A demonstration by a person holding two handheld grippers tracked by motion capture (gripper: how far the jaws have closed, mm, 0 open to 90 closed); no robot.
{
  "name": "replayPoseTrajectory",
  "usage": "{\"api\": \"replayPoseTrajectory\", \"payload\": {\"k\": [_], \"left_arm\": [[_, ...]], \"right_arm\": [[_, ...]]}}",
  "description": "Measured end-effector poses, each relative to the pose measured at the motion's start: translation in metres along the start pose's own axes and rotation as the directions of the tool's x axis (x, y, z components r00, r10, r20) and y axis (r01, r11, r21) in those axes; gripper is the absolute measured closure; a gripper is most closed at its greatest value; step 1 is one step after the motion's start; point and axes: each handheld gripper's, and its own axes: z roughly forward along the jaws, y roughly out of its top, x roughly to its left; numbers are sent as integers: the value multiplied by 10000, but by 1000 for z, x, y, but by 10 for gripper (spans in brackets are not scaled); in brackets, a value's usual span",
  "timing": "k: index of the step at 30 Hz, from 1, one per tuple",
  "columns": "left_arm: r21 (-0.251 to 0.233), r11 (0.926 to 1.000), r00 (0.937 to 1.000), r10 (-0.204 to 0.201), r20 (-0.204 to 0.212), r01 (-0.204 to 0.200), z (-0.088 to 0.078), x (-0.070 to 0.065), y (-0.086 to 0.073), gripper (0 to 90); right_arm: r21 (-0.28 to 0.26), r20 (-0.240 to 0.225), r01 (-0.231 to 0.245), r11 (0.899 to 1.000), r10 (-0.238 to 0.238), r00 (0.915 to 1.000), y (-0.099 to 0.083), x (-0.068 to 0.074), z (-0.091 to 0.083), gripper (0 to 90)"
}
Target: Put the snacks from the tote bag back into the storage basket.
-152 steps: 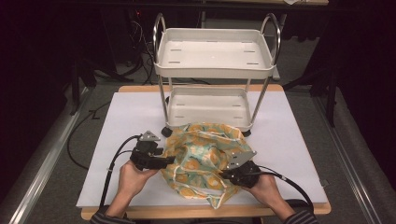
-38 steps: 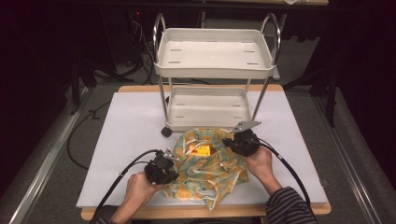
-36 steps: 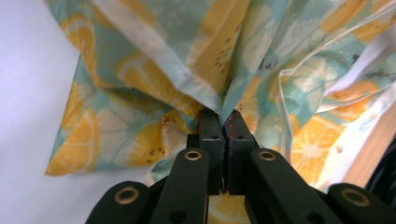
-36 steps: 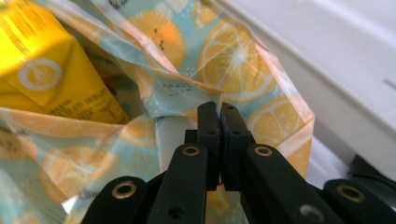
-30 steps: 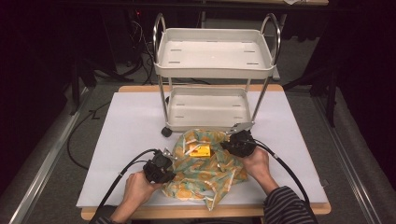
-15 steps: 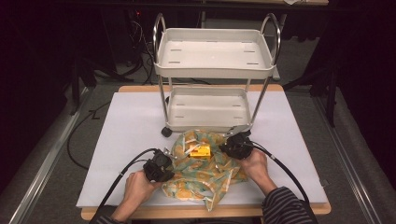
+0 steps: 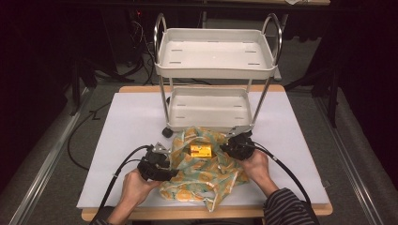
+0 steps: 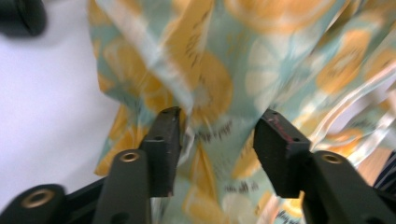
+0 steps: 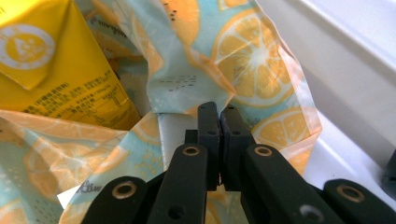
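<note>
Lying crumpled at the lower centre of the high view, the orange-print bag [image 7: 202, 171] rests on the white table sheet [image 7: 131, 122], just in front of the white two-tier cart [image 7: 216, 61]. A yellow carton [image 7: 201, 150] sits in the bag's open mouth, near its upper edge.

The right gripper [image 7: 233, 146], at the bag's upper right corner, has its jaws pressed together on the bag's rim; in the right gripper view [image 9: 218, 112] the printed film is pinched between the pads, with the carton at the upper left of that frame.

The left gripper [image 7: 171, 172] is at the bag's left edge. In the left gripper view [image 8: 219, 133] its jaws stand partly apart, having just been opening, with loose bag film hanging between them. The film brushes one finger [image 8: 164, 140] but is not clamped. That frame is blurred.
</note>
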Motion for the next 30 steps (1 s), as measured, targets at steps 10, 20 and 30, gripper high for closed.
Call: {"api": "replayPoseTrajectory", "payload": {"k": [10, 20, 30], "left_arm": [[-1746, 9846, 9996, -92, -278, 42, -20, -2, 10, 410], [-1490, 9883, 9946, -461, -935, 318, -5, 16, 19, 796], [170, 9988, 9879, -430, -1491, 461, 25, 36, 18, 900]], "right_arm": [[-277, -98, -7, 9996, 4, 10000, 2, 1, -6, 898], [-353, -33, 6, 9994, -7, 10000, 3, 0, -10, 897], [73, 204, -275, 9996, 273, 9994, 1, -8, 2, 898]]}}
